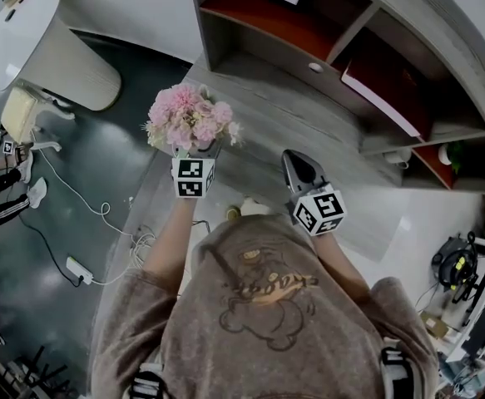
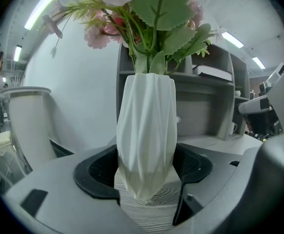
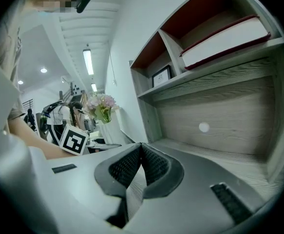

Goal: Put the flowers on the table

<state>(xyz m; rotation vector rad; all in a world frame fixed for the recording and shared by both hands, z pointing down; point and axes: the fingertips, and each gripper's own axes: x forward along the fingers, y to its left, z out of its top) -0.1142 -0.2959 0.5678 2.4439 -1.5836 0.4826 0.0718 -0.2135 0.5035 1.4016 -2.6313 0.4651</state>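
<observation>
A bunch of pink flowers with green leaves stands in a white ribbed vase. My left gripper is shut on the vase's lower part, one jaw on each side. The vase is upright, and its narrow base is at the grey wood tabletop; I cannot tell whether it touches. In the head view the left gripper holds the bouquet over the table's left end. My right gripper hovers over the table to the right, shut and empty. The right gripper view shows the flowers to its left.
A grey shelf unit with red-backed compartments rises behind the table; it holds a book, a framed picture and a white mug. The table's left edge drops to a dark floor with cables and a white bin.
</observation>
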